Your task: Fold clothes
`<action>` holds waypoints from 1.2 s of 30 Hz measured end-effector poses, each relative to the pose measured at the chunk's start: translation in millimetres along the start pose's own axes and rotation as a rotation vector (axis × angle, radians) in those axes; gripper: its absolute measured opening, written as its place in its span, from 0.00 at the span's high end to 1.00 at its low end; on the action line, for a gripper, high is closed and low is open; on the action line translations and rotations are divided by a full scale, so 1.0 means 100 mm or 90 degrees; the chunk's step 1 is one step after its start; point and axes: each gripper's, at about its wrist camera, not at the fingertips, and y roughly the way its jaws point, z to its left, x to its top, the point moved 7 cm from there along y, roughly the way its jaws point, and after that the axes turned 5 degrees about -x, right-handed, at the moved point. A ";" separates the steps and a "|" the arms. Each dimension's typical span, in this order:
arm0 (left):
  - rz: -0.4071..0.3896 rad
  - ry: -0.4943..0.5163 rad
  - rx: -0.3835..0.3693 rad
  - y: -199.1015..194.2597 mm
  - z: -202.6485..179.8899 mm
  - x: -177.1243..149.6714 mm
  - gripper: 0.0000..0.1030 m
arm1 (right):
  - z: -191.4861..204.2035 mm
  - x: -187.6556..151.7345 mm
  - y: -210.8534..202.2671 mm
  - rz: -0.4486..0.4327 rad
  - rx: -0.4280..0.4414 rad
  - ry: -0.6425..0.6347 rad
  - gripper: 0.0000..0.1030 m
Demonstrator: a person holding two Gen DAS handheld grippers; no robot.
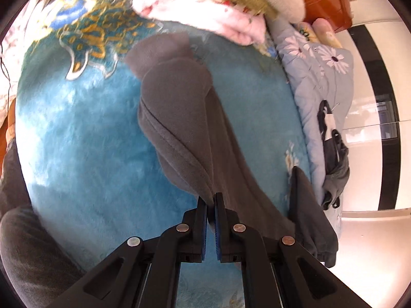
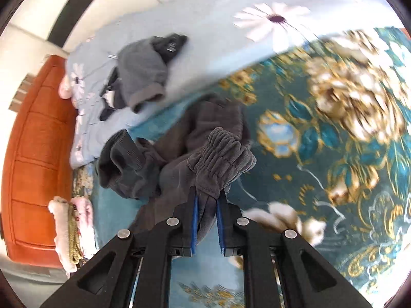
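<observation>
Each wrist camera looks down along its own fingers, close above the blue blanket (image 1: 84, 133). Both views share the grey trousers (image 1: 179, 107) and the far pale quilt (image 2: 195, 25).

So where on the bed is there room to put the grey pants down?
Bare blue blanket lies left of the grey pants. It is crowded by the pink folded pile at the headboard and the grey clothes on the flowered quilt.

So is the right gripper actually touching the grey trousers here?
Touching. The right wrist view shows the right gripper shut on the grey trousers, with the gathered waistband fabric pinched between its blue pads.
</observation>
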 end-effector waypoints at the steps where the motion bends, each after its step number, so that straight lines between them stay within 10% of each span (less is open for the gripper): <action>1: 0.010 -0.006 0.009 0.04 0.07 -0.06 0.95 | -0.20 -0.12 0.10 0.018 -0.016 0.029 0.87; 7: -0.001 0.014 0.024 -0.05 0.16 -0.13 0.95 | -0.73 -0.52 0.40 0.073 -0.026 0.089 0.87; 19: -0.003 0.072 0.039 -0.30 -0.03 -0.16 0.90 | -0.21 -0.47 0.58 0.167 -0.169 -0.135 0.66; 36: -0.076 0.153 0.082 -0.62 -0.30 0.10 0.60 | 0.67 -0.13 0.10 0.059 -0.086 -0.238 0.55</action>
